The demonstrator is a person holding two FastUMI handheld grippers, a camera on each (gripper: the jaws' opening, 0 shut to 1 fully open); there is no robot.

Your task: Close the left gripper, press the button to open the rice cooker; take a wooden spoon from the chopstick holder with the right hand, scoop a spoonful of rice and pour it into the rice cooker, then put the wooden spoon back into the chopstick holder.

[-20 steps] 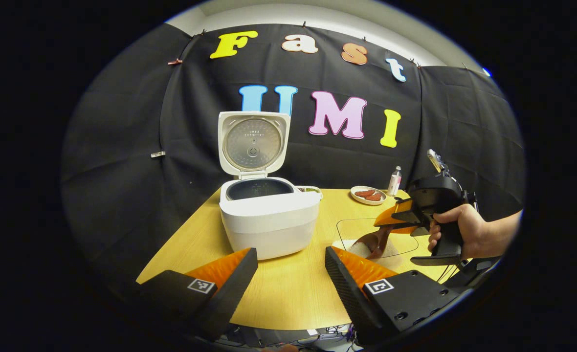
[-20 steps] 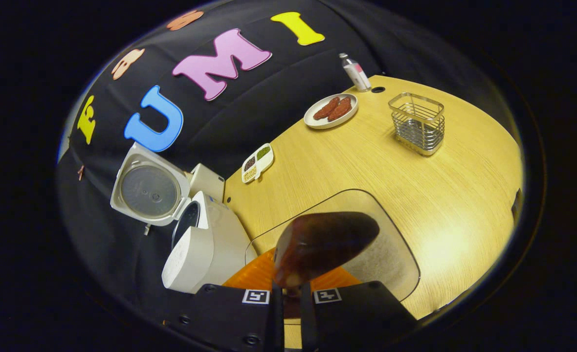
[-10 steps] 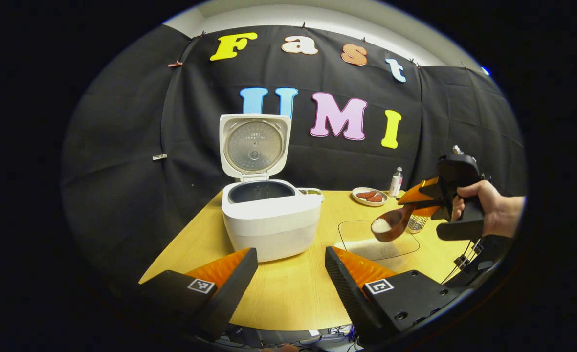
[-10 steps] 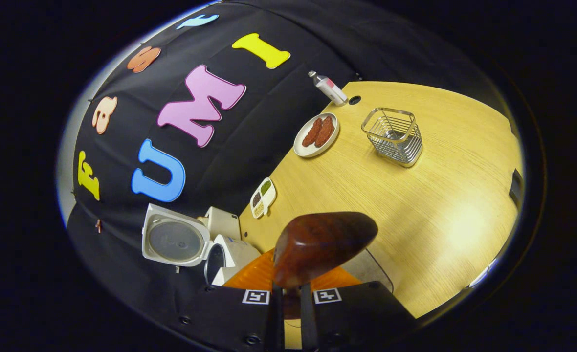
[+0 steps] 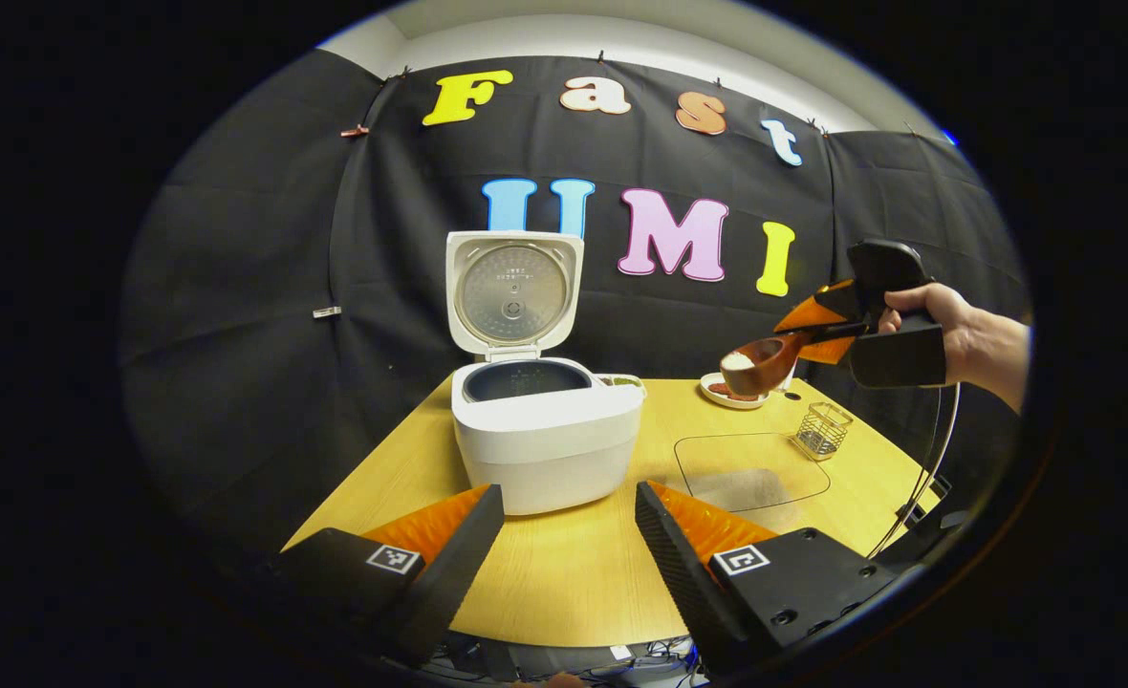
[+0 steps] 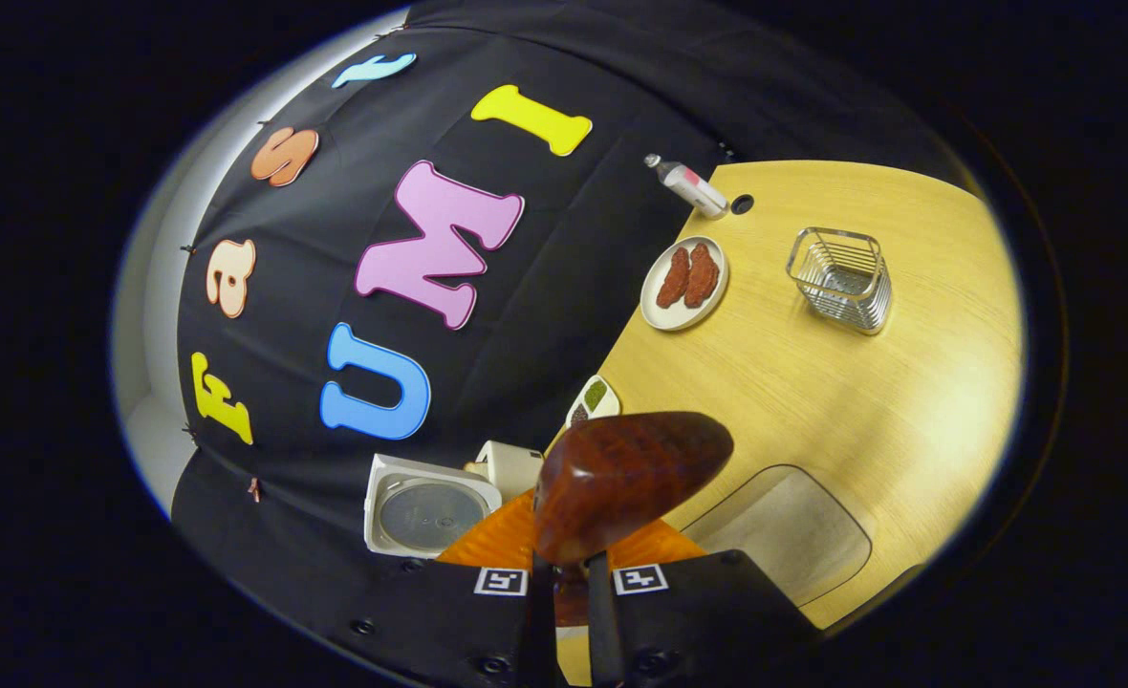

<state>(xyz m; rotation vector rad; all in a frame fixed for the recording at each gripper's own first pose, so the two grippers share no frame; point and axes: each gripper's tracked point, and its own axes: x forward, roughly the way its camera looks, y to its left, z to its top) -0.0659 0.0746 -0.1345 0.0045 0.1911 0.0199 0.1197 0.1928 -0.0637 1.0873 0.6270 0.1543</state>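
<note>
The white rice cooker (image 5: 547,435) stands on the wooden table (image 5: 564,573) with its lid (image 5: 513,291) upright and its dark pot showing. My left gripper (image 5: 564,535) hovers open in front of it, nothing between its fingers. To the right and above the table, a hand holds my right gripper (image 5: 813,330), shut on the handle of a dark wooden spoon (image 5: 760,363) that carries white rice. In the right gripper view the spoon's bowl (image 6: 626,478) looms over my right gripper (image 6: 564,592), and the cooker's lid (image 6: 427,511) lies below left. The wire chopstick holder (image 5: 822,430) (image 6: 841,277) stands at the table's right.
A clear tray with rice (image 5: 750,473) (image 6: 784,535) lies right of the cooker. A plate of sausages (image 6: 683,282), a small bottle (image 6: 688,186) and a small divided dish (image 6: 593,399) sit along the back edge. A cable (image 5: 927,468) hangs below the right hand.
The right gripper has lifted the spoon out of the rice tray, loaded with rice, and carried it up and back above the table. My left gripper stayed open, drifting slightly.
</note>
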